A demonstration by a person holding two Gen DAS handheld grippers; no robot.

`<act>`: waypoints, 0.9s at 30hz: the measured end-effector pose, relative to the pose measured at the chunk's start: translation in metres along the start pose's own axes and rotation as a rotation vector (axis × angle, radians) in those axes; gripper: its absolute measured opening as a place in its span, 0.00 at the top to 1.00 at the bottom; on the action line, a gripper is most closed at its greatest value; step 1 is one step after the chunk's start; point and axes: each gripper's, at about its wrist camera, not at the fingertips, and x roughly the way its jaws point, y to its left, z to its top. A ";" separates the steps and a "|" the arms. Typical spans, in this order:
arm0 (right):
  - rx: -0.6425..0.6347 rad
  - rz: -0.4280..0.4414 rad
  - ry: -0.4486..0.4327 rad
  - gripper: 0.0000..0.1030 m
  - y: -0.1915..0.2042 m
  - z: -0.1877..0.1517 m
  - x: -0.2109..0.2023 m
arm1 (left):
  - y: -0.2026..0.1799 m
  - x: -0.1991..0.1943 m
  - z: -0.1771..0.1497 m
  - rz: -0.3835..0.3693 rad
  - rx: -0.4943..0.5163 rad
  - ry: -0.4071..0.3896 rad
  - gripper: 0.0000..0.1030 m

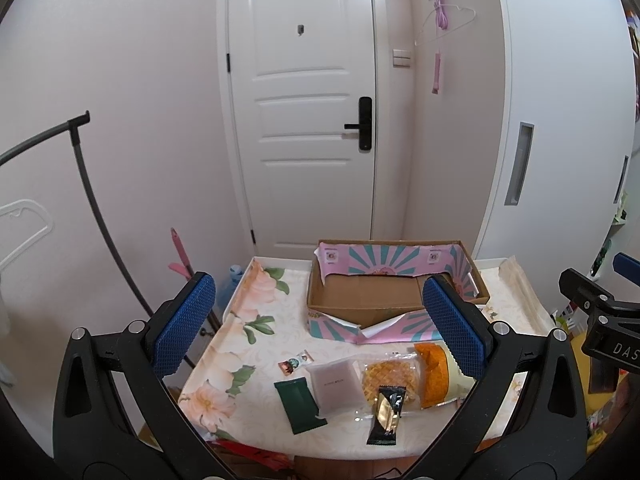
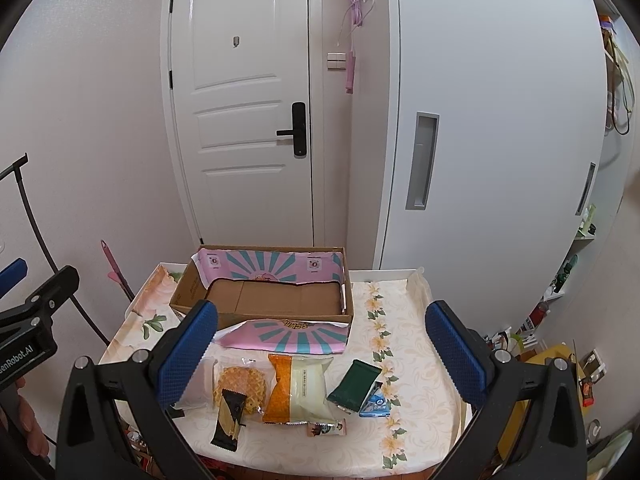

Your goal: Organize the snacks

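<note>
While both the left gripper (image 1: 318,322) and right gripper (image 2: 322,346) hover spread and unladen, snack packets lie before the empty cardboard box (image 2: 264,300); the orange-and-cream packet (image 2: 298,390) looks easiest to take first.

The left gripper (image 1: 318,324) hangs above the table's near edge, its blue-padded fingers (image 1: 184,322) spread wide with nothing between them. The right gripper (image 2: 322,352) is held likewise over the near edge, jaws wide apart and empty, level with the left. A bare fingertip shows beneath the left tool in the right wrist view
</note>
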 end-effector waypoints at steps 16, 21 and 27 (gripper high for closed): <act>-0.001 0.005 -0.004 0.00 0.004 0.000 -0.002 | 0.001 -0.001 0.001 0.002 0.001 -0.002 0.00; 0.000 0.010 -0.003 0.00 0.005 0.000 -0.004 | 0.003 -0.003 0.002 -0.004 -0.007 0.000 0.00; -0.003 0.037 0.023 0.00 0.005 0.002 0.001 | 0.014 -0.006 0.000 0.032 -0.024 0.010 0.00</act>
